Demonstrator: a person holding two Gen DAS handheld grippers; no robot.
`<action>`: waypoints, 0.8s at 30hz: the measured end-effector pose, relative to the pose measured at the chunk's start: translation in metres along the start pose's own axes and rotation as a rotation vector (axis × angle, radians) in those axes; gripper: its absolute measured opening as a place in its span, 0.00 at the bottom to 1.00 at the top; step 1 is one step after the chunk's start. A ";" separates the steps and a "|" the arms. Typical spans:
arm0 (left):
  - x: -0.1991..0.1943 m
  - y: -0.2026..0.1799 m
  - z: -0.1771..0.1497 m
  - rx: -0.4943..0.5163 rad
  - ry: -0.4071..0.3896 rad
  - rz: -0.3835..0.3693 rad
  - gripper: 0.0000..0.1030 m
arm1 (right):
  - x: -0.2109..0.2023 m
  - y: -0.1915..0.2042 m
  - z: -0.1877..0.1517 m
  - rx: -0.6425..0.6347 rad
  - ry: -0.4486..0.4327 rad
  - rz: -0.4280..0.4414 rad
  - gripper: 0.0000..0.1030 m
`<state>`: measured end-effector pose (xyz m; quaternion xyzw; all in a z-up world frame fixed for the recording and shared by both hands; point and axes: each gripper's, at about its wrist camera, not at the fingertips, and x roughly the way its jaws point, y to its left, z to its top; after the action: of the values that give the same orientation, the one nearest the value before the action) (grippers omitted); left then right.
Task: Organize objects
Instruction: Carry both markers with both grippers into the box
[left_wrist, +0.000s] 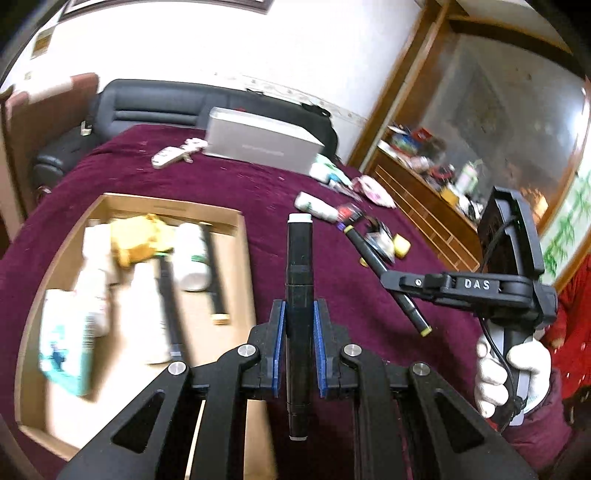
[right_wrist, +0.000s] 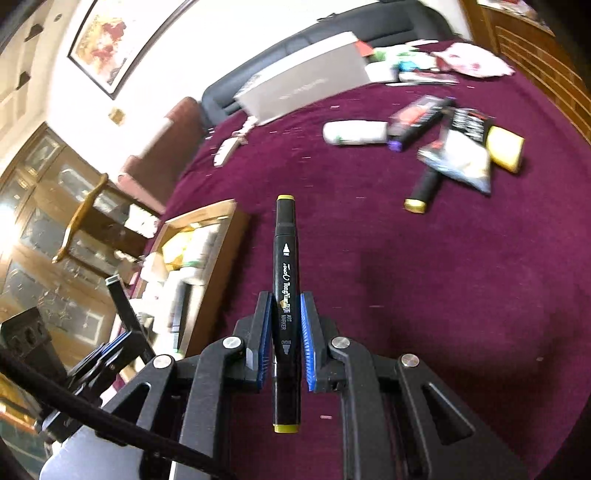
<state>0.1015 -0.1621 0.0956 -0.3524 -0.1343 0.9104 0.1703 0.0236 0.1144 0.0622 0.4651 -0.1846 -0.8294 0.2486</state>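
Observation:
My left gripper (left_wrist: 299, 306) is shut on a black marker with white ends (left_wrist: 299, 258), held above the maroon cloth just right of the cardboard box (left_wrist: 242, 236). The box holds white bottles, a yellow toy and two black markers. My right gripper (right_wrist: 286, 299) is shut on a black marker with yellow ends (right_wrist: 285, 258); it shows in the left wrist view (left_wrist: 391, 275) to the right, above the cloth. In the right wrist view the box (right_wrist: 218, 236) lies to the left and the left gripper (right_wrist: 122, 332) is at lower left.
Loose items lie on the cloth: a white bottle (right_wrist: 354, 133), a purple-capped marker (right_wrist: 417, 122), a silver packet (right_wrist: 461, 158), a yellow sponge (right_wrist: 506, 147), another yellow-ended marker (right_wrist: 424, 188). A grey box (left_wrist: 258, 144) and a remote (left_wrist: 170, 155) sit at the back. A wooden cabinet (left_wrist: 424, 199) stands right.

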 end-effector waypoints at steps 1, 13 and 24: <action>-0.006 0.007 0.001 -0.015 -0.008 -0.002 0.11 | 0.002 0.008 0.000 -0.009 0.006 0.016 0.12; -0.031 0.079 -0.007 -0.114 0.076 0.038 0.11 | 0.064 0.096 -0.012 -0.119 0.137 0.125 0.13; 0.011 0.122 -0.022 -0.193 0.186 0.109 0.11 | 0.126 0.129 -0.034 -0.178 0.228 0.019 0.13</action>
<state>0.0825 -0.2658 0.0293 -0.4570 -0.1855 0.8644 0.0976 0.0284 -0.0661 0.0288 0.5306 -0.0854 -0.7819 0.3160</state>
